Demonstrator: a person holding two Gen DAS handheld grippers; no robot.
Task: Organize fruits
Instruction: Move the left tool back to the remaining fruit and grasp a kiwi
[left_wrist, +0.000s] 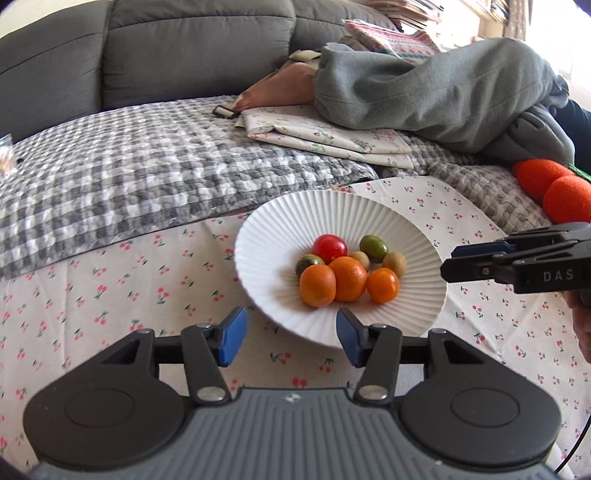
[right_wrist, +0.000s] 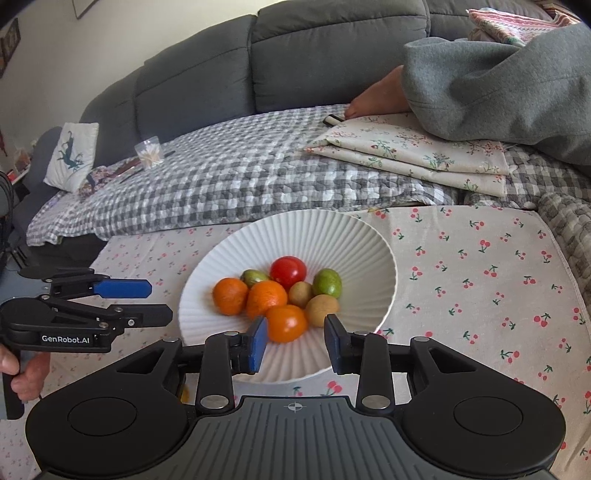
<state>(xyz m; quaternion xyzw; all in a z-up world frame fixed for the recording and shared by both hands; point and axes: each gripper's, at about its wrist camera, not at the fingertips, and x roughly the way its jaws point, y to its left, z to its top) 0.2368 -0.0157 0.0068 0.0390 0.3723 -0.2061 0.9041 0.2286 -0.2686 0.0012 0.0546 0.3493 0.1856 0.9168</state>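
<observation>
While all the fruit sits piled in the white bowl (right_wrist: 373, 258) on the cherry cloth (right_wrist: 480, 280), both tools hold nothing. Off to the left, the left gripper (left_wrist: 288, 341) is open. Next, the right gripper (right_wrist: 295, 341) is open around the front orange (right_wrist: 286, 323). It looks small, round and easy to roll, so squeeze its middle softly

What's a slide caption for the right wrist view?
Open right tool poised over white plate of mixed fruit, nearest an orange; left tool open alongside.
</observation>
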